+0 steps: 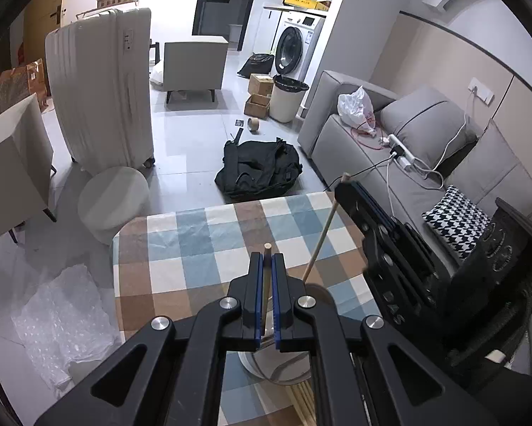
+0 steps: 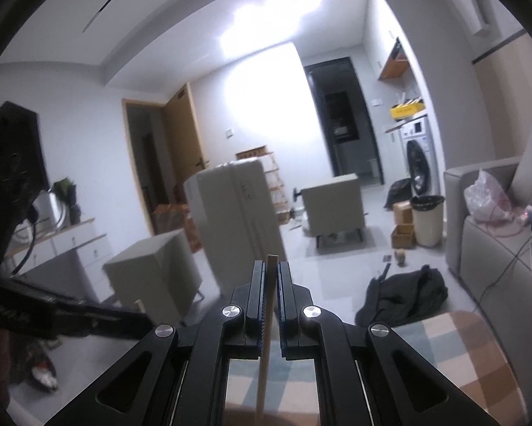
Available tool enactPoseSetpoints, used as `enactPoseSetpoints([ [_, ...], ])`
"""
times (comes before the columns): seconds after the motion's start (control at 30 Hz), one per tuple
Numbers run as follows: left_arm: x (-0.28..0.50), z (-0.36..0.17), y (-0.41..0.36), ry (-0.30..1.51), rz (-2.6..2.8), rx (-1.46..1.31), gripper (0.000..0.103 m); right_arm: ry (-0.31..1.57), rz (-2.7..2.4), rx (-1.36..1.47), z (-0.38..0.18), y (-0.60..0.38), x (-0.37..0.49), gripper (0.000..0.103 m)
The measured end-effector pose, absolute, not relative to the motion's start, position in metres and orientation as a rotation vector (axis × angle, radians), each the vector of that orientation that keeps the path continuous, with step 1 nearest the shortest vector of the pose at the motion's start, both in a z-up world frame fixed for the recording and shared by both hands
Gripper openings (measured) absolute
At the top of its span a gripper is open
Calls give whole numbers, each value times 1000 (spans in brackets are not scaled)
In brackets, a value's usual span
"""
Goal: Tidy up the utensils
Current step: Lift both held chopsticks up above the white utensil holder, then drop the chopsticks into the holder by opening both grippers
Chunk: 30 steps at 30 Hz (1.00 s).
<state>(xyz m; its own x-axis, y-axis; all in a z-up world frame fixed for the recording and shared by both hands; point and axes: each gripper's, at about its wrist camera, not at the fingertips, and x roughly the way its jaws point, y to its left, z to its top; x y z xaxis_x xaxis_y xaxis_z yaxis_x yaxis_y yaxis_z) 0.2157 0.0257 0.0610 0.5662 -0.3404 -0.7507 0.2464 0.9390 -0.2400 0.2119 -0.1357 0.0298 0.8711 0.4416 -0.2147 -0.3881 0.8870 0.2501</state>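
Between the blue pads of the left claw [image 1: 266, 266] one chopstick [image 1: 267, 277] is pinched, above the cup [image 1: 283, 365] on the counter [image 1: 180, 248]. The right claw [image 2: 272, 277] grips a second chopstick [image 2: 266, 355]. Both should go down straight into the cup, slowly. More sticks [image 1: 301, 401] lie beside it; their number I cannot count.

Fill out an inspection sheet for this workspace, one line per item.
Surface: table with checked cloth.
Job's things: one chopstick in the left gripper, over a round container; another chopstick in the right gripper; more sticks lie beside the container.
Clutter: nothing seen on the cloth.
Grippers: both shut on chopsticks.
Cables: power strip and cords on the sofa.
Surroundings: suitcase, black bag, washing machine, bin.
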Motion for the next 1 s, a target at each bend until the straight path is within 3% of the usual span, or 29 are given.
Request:
enactPoseSetpoints([
  [0.37,216,49,20,965,-397,-167,1,404,566,142,27,-142,191,9],
  [0.4,215,50,19,964,-389,-158,5,425,559,152,28,-146,190,14],
  [0.5,209,56,20,949,-349,-154,38,460,531,189,32,-160,186,48],
  [1.0,144,89,33,850,-210,-172,62,438,437,236,70,-206,109,77],
])
